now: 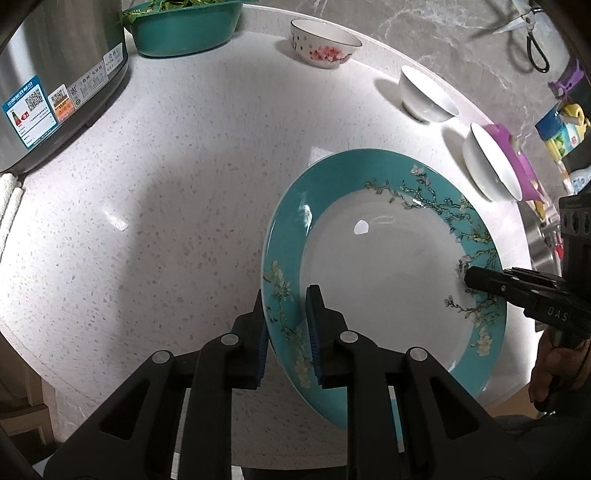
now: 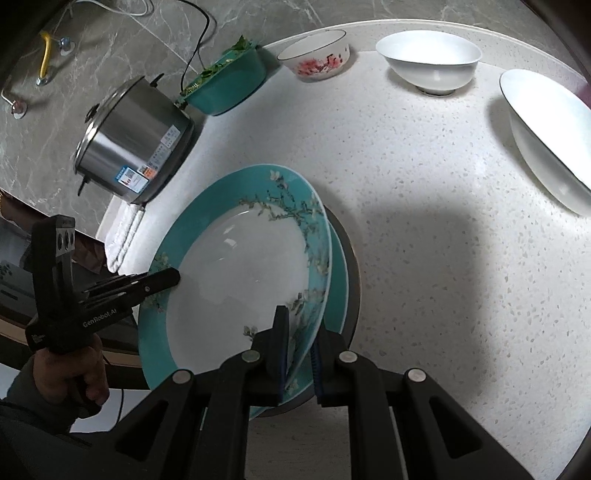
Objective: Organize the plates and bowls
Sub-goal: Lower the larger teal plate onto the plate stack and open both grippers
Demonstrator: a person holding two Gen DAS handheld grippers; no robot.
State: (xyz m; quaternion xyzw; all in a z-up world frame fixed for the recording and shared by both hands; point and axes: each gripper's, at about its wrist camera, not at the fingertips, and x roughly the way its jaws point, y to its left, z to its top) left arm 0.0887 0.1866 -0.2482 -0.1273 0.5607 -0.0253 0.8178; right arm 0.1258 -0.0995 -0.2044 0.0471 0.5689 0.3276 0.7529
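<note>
Your left gripper has its fingers clenched on the near rim of the teal-rimmed floral plate. Your right gripper grips the opposite rim of the same plate. The plate sits tilted above what appears to be a second teal plate on the speckled white desk. Along the desk's far edge stand a flowered bowl and two white bowls, well apart from the plate.

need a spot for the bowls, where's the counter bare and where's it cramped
Bare: the wide stretch between the steel pot, floral bowl and teal plate. Also right of the plates, below the white bowl. Crowded: the back edge with the bowls and green basin, and around the plates, where both grippers are.
</note>
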